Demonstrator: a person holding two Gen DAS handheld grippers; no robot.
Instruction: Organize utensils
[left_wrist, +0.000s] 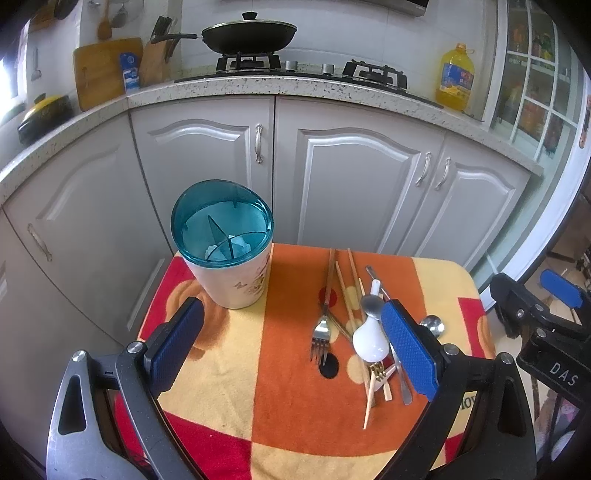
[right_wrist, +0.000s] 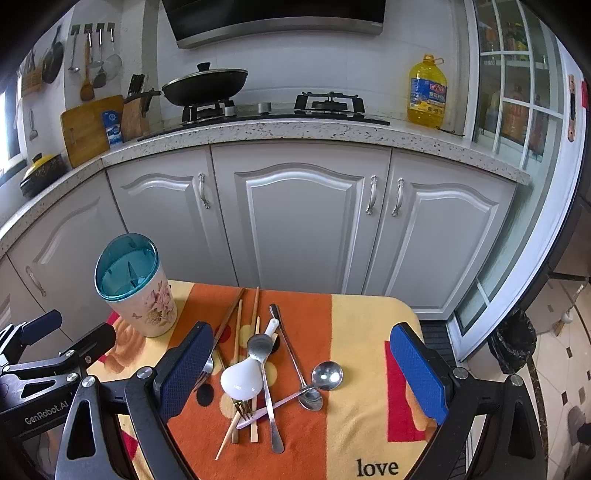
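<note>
A utensil holder (left_wrist: 225, 251) (right_wrist: 136, 288), white with a flower print and a teal divided rim, stands at the table's far left. A heap of utensils lies right of it: a silver fork (left_wrist: 322, 325), wooden chopsticks (right_wrist: 238, 332), a white ceramic spoon (left_wrist: 369, 338) (right_wrist: 243, 376), metal spoons (right_wrist: 325, 374) and a gold fork (right_wrist: 243, 408) underneath. My left gripper (left_wrist: 291, 343) is open above the cloth between holder and heap, holding nothing. My right gripper (right_wrist: 303, 369) is open too, straddling the heap from above.
The small table wears an orange, yellow and red cloth (right_wrist: 362, 350) with the word love near the front. Grey cabinets (right_wrist: 299, 218) rise close behind it. On the counter sit a wok (right_wrist: 205, 85), a cutting board (right_wrist: 86, 129) and an oil bottle (right_wrist: 426, 92).
</note>
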